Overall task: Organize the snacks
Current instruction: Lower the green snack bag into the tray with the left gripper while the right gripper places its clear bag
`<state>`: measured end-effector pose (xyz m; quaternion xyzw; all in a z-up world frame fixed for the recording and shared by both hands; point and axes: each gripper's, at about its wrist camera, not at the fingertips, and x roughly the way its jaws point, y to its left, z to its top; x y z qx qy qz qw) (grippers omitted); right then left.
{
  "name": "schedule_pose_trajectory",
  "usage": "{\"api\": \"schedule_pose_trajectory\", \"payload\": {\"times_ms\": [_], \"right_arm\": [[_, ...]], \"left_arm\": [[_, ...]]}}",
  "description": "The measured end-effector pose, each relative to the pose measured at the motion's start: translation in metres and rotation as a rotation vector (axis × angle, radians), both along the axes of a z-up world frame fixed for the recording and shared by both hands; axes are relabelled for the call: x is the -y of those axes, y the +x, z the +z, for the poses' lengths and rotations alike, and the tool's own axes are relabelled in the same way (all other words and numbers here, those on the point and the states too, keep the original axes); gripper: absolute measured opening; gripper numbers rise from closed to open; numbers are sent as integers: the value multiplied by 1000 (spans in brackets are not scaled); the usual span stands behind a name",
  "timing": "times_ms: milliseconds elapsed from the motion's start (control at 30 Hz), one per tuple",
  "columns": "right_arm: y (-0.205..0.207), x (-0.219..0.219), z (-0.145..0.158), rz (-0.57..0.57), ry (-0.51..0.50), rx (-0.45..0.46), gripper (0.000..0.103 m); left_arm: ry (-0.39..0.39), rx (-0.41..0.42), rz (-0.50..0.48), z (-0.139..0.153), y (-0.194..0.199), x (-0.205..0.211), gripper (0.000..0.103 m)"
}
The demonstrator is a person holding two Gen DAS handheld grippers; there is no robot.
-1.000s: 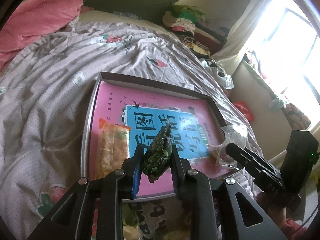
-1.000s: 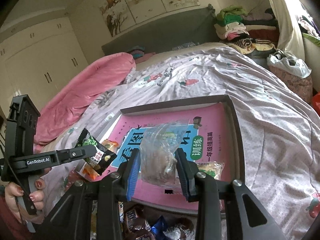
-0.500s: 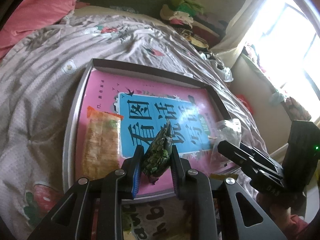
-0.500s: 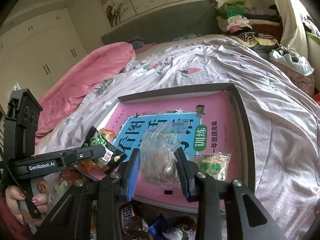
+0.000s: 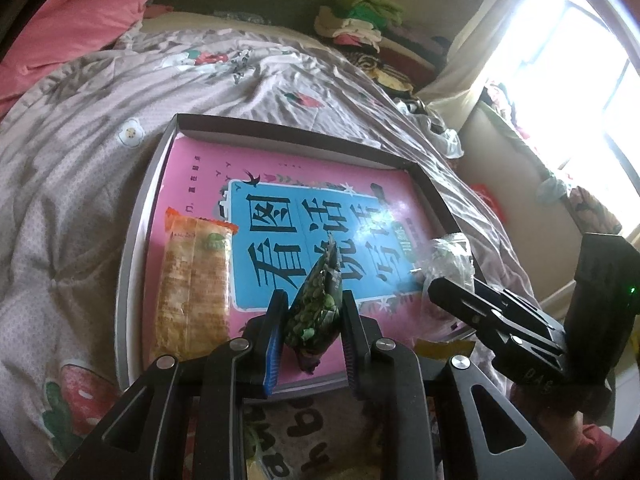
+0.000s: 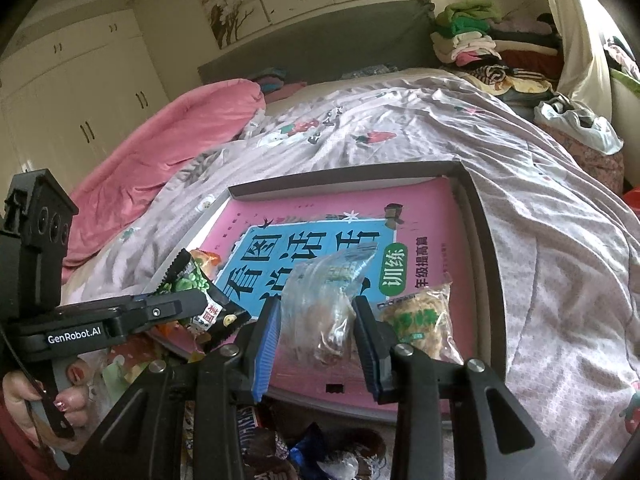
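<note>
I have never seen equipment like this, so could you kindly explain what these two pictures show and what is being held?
There is no robot: a person holds two handheld grippers, each with a fisheye camera looking along its fingers. The left gripper is shut on a green snack packet; the right gripper is shut on a clear snack bag. Both hover over a shallow box on the bed, lined with a pink book. An orange snack pack lies inside it, and a yellow noodle pack too.
</note>
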<state>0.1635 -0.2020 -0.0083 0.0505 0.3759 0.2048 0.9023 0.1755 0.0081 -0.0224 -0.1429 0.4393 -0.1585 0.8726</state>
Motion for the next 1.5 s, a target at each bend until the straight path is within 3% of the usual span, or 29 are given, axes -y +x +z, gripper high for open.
{"api": "schedule_pose_trajectory", "payload": {"times_ms": [767,1500], "right_arm": [[-5,7,9,-17,10,35,41],[-19,8,28,2,34,99,50]], "left_arm": [[-1,8,21,5,0,-7,30],[4,95,27,37,-18,-8,71]]}}
